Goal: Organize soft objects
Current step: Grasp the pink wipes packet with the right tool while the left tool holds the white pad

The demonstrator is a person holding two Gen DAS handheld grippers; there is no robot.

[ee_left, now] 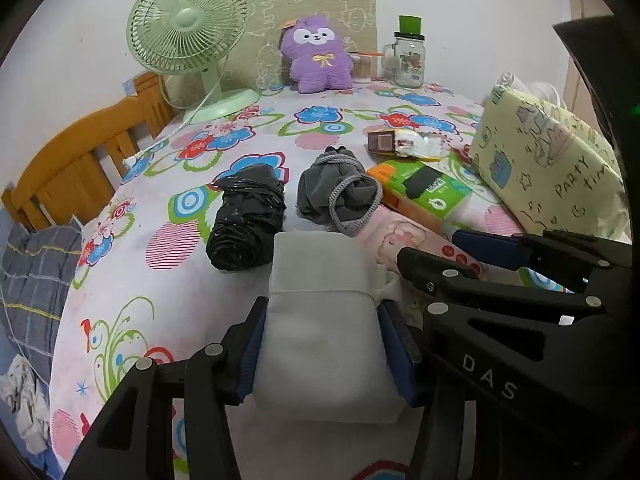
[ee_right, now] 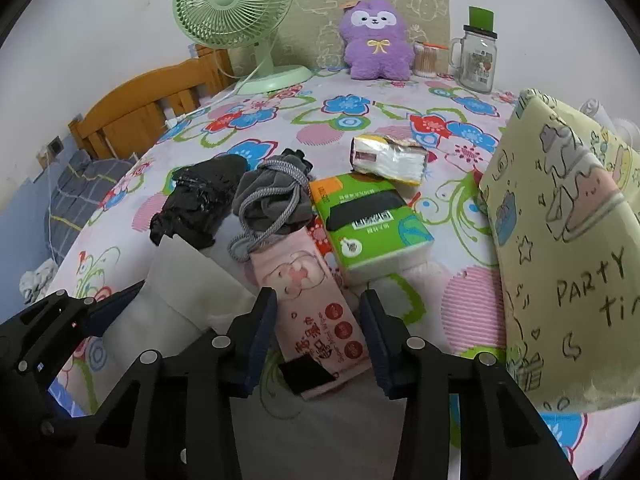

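My left gripper (ee_left: pixel 322 306) is shut on a white fabric pouch (ee_left: pixel 320 352), both blue pads pressed into its sides. The same pouch (ee_right: pixel 188 292) shows at lower left in the right wrist view. A pink tissue pack (ee_right: pixel 316 304) lies flat on the flowered tablecloth (ee_right: pixel 472 312). My right gripper (ee_right: pixel 319 295) straddles it, with a narrow strip of cloth still showing beside the right pad. Just beyond lie a grey drawstring pouch (ee_left: pixel 336 192), a black plastic bundle (ee_left: pixel 248 220) and a green tissue pack (ee_right: pixel 372 228). A purple plush (ee_left: pixel 316 56) sits upright at the back.
A yellow "party time" cushion (ee_right: pixel 568 248) stands at the right edge. At the back are a green fan (ee_left: pixel 188 36) with its cord, a glass jar mug (ee_left: pixel 408 60) and a cotton-swab tub (ee_right: pixel 426 60). An opened tissue pack (ee_right: pixel 388 160) lies mid-table. A wooden chair back (ee_left: pixel 80 160) is on the left.
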